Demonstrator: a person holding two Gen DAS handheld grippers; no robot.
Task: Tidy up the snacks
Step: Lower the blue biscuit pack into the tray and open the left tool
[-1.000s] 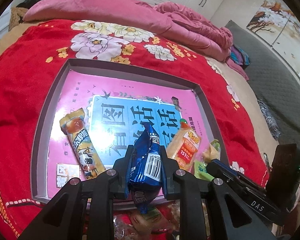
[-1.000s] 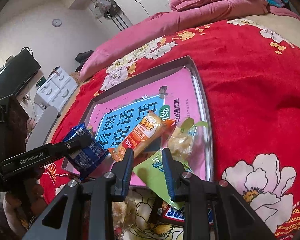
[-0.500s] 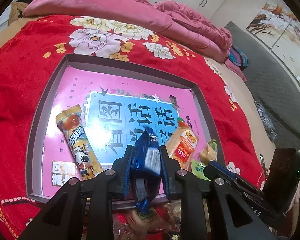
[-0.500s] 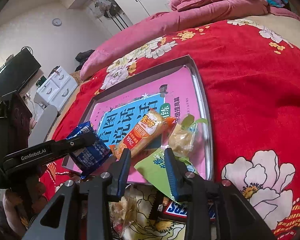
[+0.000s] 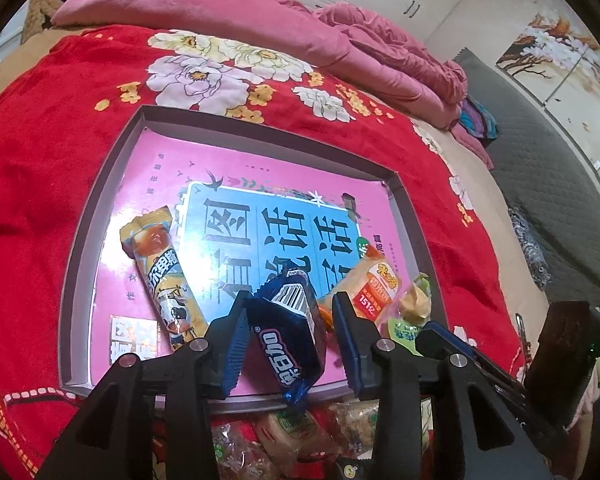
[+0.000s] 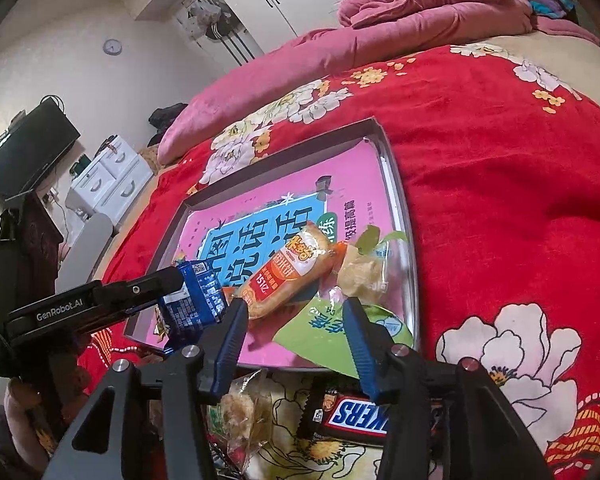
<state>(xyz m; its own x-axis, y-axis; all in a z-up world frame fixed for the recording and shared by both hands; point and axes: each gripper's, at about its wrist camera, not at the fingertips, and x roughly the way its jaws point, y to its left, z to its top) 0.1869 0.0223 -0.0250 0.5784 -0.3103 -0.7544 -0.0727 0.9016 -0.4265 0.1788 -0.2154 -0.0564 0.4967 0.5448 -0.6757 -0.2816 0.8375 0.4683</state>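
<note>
Tray [image 5: 80, 280] near rim | left fingers [image 5: 236, 336] opening, blue packet [image 5: 288, 332] loose | right fingers [image 6: 232, 328] opening, empty

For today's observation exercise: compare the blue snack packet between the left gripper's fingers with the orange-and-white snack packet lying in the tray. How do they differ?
Colour: the blue snack packet is dark blue with white lettering; the orange-and-white snack packet is pale with an orange label.
Shape: the blue one is short and squarish; the orange one is longer.
Place: the blue one sits between the left gripper's just-opened jaws; the orange one lies clear of both grippers.
Both are sealed wrappers in the tray.

Left claw [image 5: 290, 332] just been opening, blue snack pack [image 5: 288, 336] loose between jaws (leaning left), over pink-lined tray [image 5: 80, 264].
</note>
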